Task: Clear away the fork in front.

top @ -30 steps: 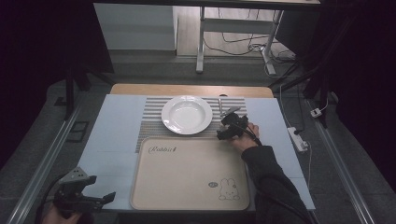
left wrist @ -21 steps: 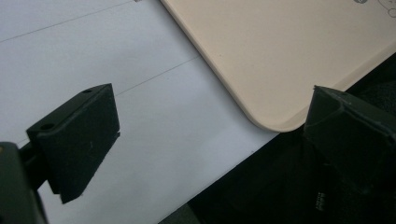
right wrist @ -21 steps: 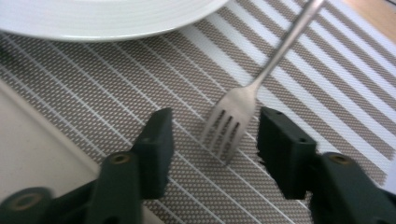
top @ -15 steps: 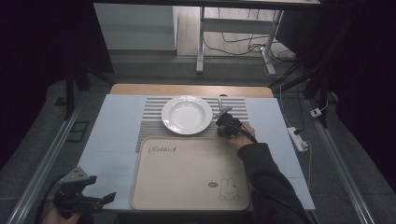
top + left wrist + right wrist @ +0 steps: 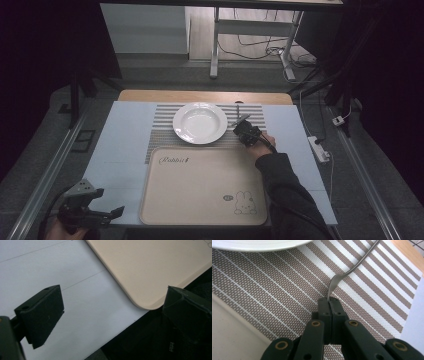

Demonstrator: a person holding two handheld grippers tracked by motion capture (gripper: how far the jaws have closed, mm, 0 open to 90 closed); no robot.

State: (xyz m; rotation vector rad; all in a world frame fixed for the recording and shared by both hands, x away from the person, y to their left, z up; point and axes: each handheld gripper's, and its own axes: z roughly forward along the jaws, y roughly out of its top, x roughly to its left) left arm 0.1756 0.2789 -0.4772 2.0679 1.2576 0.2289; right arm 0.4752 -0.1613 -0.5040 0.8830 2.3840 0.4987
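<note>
A thin metal utensil [image 5: 352, 268] lies on the striped placemat [image 5: 274, 290], just right of the white plate [image 5: 200, 122]. My right gripper [image 5: 328, 300] is shut on the utensil's widening end, which shows edge-on between the pads; its jaws have just been closing on it. In the high view the right gripper [image 5: 241, 129] sits at the plate's right rim, above the beige tray [image 5: 200, 185]. My left gripper [image 5: 112, 212] hovers open at the table's near left corner. In the left gripper view nothing lies between the left gripper's [image 5: 112, 305] wide jaws, which look down on the tray's corner [image 5: 150, 265].
The pale blue table cover [image 5: 125, 150] is bare left of the tray. A wooden strip [image 5: 205, 96] marks the table's far edge. A white power strip [image 5: 318, 148] with its cable lies on the floor to the right. Desk legs and cables stand behind the table.
The right gripper's jaws have closed onto the utensil beside the plate, and the hand has hardly shifted. The left gripper has kept still.
</note>
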